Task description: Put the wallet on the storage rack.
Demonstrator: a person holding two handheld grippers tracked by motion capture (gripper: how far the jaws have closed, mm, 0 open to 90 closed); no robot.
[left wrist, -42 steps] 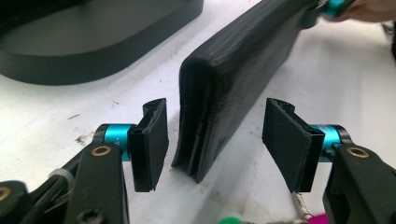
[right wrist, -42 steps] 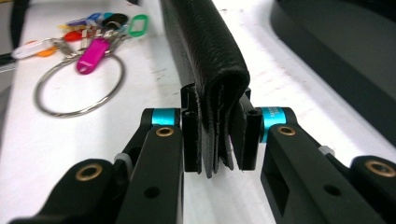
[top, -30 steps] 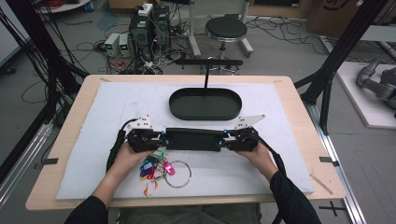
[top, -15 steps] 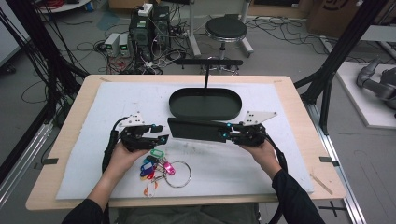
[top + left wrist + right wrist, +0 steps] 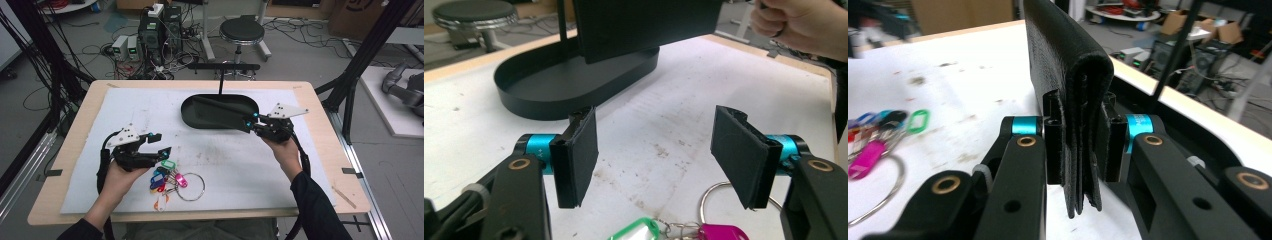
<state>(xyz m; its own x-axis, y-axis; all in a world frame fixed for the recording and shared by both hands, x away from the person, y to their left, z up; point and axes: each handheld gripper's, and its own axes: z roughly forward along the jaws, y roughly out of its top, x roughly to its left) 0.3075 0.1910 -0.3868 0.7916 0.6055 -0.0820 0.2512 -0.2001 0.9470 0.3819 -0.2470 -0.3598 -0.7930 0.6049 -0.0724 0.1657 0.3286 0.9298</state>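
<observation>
A long black leather wallet [image 5: 222,111] hangs above the black oval tray [image 5: 200,125], tilted. My right gripper [image 5: 250,124] is shut on its right end. In the right gripper view the folded wallet [image 5: 1068,60] is pinched between the two pads of my right gripper [image 5: 1080,145]. My left gripper [image 5: 160,143] stands at the left over the white mat, its jaws just opened wide with nothing between them. The left gripper view has the left gripper [image 5: 659,155] apart from the wallet [image 5: 644,25], which hangs farther off above the tray [image 5: 549,95].
A bunch of coloured key tags [image 5: 165,177] on a large metal ring [image 5: 192,186] lies on the mat just in front of my left gripper. A thin black post [image 5: 220,80] rises from the tray's back. The table's wooden edge [image 5: 200,215] runs along the front.
My left gripper opened, let go of the wallet's left end and drew away to the left. The right gripper lifted the wallet up and back over the tray.
</observation>
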